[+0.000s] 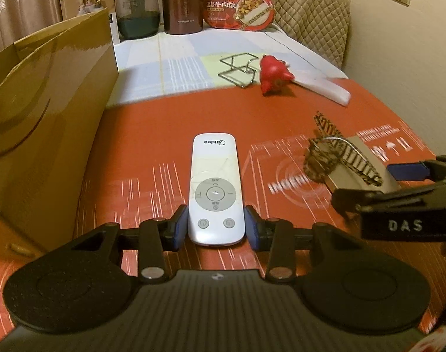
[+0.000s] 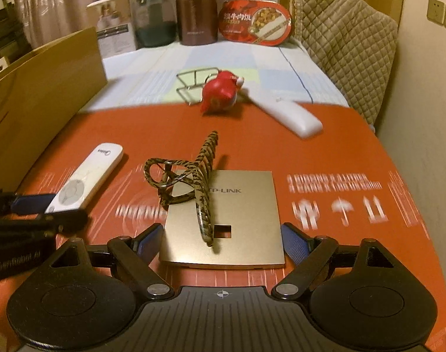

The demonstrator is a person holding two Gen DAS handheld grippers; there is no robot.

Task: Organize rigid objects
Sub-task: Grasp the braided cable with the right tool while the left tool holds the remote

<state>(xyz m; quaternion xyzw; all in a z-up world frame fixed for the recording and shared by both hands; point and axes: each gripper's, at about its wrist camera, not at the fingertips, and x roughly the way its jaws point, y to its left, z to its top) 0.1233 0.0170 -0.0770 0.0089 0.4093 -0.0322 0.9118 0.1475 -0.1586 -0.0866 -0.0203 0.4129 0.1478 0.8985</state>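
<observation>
Presently: left gripper (image 1: 216, 226) pinching white remote (image 1: 214, 187) on red mat (image 1: 164, 123); right gripper (image 2: 220, 239) wide, straddling gold TP-Link box (image 2: 240, 234) untouched, striped hair clip (image 2: 190, 182) on top — likely to slide off if lifted tilted.

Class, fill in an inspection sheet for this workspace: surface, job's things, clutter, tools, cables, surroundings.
Surface: red printed sheet over a pale checked cloth.
Job's things: white Midea remote; gold TP-LINK box with striped hair clip on it; red toy; wire stand; second white remote.
Clutter: jar, brown flask, meal box at the far edge.
Tools: left tool flanks the Midea remote; right tool is open around the TP-LINK box.
Cables: nothing seen.
Surroundings: cardboard box, curtains, quilted chair.
</observation>
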